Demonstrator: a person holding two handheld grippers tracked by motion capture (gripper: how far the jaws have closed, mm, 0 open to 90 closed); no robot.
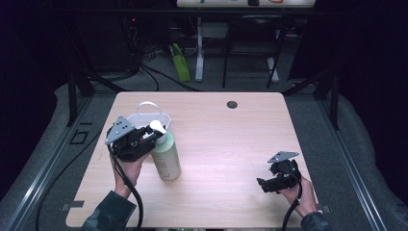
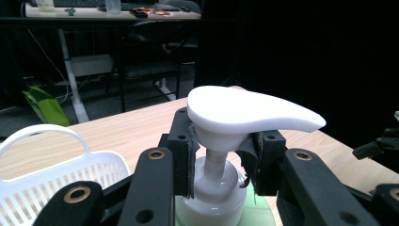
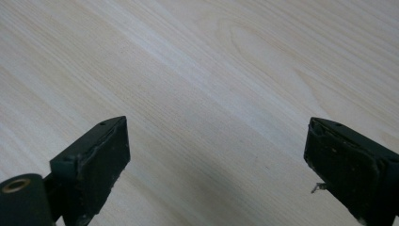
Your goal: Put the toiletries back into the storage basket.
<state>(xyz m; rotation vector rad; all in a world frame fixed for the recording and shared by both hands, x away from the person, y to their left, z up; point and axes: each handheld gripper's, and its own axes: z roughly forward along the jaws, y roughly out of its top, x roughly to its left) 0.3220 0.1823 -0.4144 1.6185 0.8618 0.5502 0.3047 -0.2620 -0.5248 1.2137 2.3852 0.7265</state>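
A pale green pump bottle [image 1: 166, 160] with a white pump head [image 2: 244, 113] stands on the wooden table [image 1: 226, 139], left of the middle. My left gripper [image 1: 153, 136] is shut on the bottle's white neck just under the pump head, one pad on each side. In the left gripper view the left gripper [image 2: 219, 162] grips the neck, with the spout pointing right. My right gripper [image 1: 262, 185] rests low near the table's front right, held by a hand. The right gripper [image 3: 216, 165] stands open, with bare wood between its jaws.
A white slatted basket [image 1: 144, 118] with a raised handle sits right behind the bottle and the left gripper; the basket [image 2: 47, 183] lies to the left in the left gripper view. A cable hole [image 1: 232, 104] is near the table's far edge. Desks and chairs stand beyond.
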